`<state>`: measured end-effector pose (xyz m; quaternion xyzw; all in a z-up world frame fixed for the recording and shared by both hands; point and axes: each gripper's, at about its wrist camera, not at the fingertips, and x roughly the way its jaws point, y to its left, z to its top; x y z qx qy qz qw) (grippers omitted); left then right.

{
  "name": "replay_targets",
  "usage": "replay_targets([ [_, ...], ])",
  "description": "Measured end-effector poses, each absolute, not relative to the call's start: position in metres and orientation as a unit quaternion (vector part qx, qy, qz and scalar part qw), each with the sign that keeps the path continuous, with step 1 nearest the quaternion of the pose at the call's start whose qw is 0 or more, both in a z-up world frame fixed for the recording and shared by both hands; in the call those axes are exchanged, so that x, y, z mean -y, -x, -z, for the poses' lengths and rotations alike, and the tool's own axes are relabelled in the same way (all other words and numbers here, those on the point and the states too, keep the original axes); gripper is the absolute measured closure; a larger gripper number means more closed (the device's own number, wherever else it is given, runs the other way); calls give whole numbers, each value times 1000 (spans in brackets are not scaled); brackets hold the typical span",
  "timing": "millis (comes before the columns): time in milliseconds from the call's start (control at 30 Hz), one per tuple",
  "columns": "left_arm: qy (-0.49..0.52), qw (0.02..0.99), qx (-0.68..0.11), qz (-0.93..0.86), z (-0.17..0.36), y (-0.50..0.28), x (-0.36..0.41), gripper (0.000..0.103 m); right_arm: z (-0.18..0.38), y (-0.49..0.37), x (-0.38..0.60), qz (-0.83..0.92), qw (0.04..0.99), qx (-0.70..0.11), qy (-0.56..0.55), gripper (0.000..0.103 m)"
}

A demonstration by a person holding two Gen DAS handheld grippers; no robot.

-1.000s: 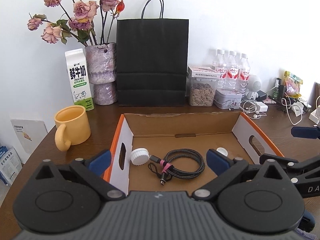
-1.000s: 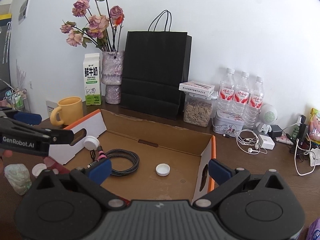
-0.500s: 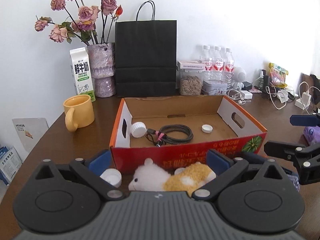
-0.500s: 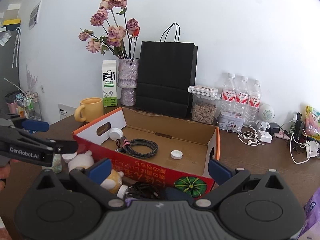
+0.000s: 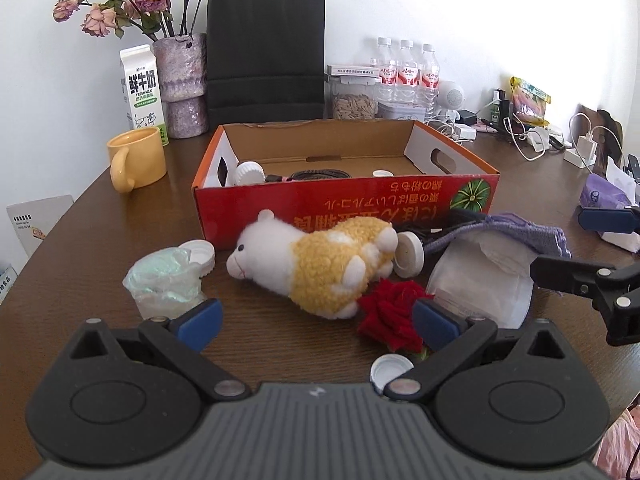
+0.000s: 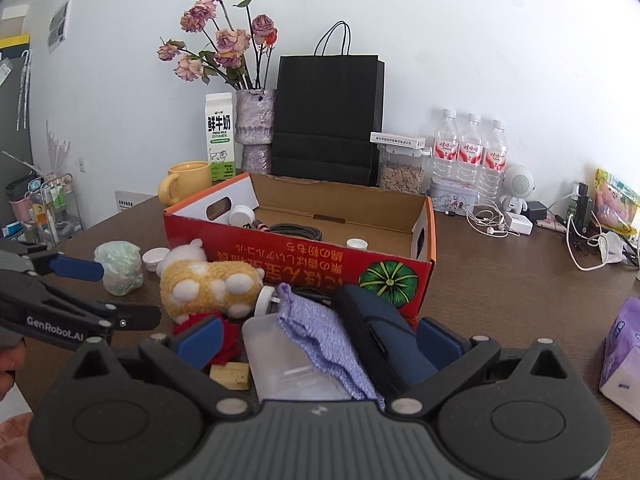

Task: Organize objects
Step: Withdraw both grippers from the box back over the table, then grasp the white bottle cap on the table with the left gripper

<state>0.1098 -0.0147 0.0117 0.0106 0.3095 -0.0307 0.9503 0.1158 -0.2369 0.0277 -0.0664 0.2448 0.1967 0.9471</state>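
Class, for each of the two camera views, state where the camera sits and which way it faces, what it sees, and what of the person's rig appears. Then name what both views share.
Left wrist view: on the left gripper, facing forward over the white-and-yellow plush sheep; its own open fingers show, with the right gripper at the right edge.
Right wrist view: on the right gripper, facing forward over the lilac knitted cloth; its own open fingers show, with the left gripper at the left.
Shared: the red cardboard box, the sheep, the black paper bag.

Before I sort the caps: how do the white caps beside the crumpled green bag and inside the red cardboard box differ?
The white cap by the bag looks larger and lies open side up on the table; the white cap in the box looks smaller, with its closed top up. Both are round, white plastic.
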Motion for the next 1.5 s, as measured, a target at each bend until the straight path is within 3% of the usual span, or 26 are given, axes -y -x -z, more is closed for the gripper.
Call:
replay_targets([
  [333, -17, 940, -338, 49, 5, -98, 23, 0, -15, -98, 245, -184, 947, -259, 51, 0],
  [433, -22, 934, -351, 61, 12, -101, 30, 6, -14, -98, 247, -180, 947, -260, 50, 0],
  [733, -34, 928, -360, 92, 25, -110, 46, 44, -11, -99, 253, -175, 948, -264, 43, 0],
  [767, -38, 929, -355, 96, 26, -110, 47, 60, -11, -99, 253, -174, 948, -265, 42, 0],
  [833, -38, 931, -349, 97, 25, -109, 47, 73, -10, -99, 253, -174, 947, -265, 41, 0],
  [1400, -14, 939, -339, 56, 17, -98, 26, 73, -5, -94, 245, -176, 944, -276, 51, 0],
  [1500, -8, 940, -338, 48, 17, -96, 20, 73, -1, -93, 240, -186, 938, -287, 53, 8],
])
